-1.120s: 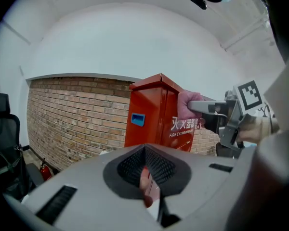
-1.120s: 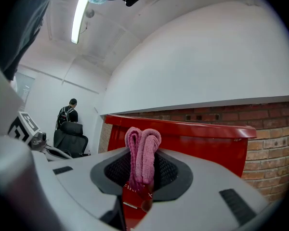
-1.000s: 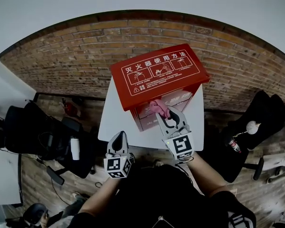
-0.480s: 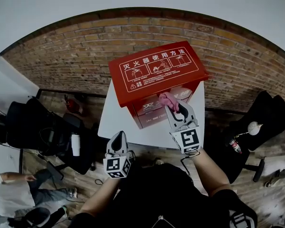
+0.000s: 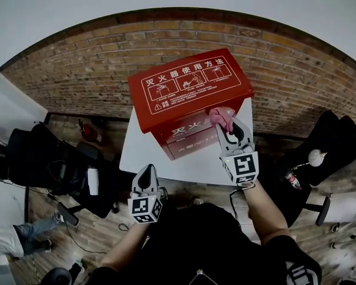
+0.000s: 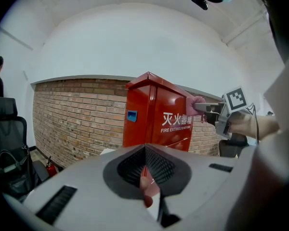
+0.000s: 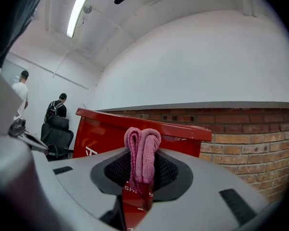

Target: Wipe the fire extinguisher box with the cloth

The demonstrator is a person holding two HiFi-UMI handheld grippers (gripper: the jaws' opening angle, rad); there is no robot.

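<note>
The right gripper [image 5: 226, 127] is clamped on a pink cloth [image 7: 142, 150]. The knitted fabric is folded double between the two jaws and bulges out past their tips. The person holds it up against the front of the red fire extinguisher box [image 5: 190, 91], at the upper right corner just under the overhanging edge of the lid. From the left gripper's side the wad of cloth looks pressed to that right edge, level with the white lettering on the front panel.

The left gripper [image 6: 145, 176] is held lower and nearer the person's body, by the near edge of the table. It is well apart from the box, with its jaws brought together and nothing between them.

The box stands on a small white table [image 5: 193, 170], turned a little so one corner points towards the left gripper. Its sloping lid carries white instruction diagrams and characters. Behind it runs a brick wall [image 5: 77, 82], with a plain white wall above.

On the floor to the left is a black office chair [image 5: 50, 165], a white bottle [image 5: 94, 184] beside it and a small red extinguisher [image 6: 49, 167] at the foot of the wall. Another dark chair [image 5: 320, 153] stands to the right. Two people [image 7: 60, 107] stand at the far side of the room, backs turned.
</note>
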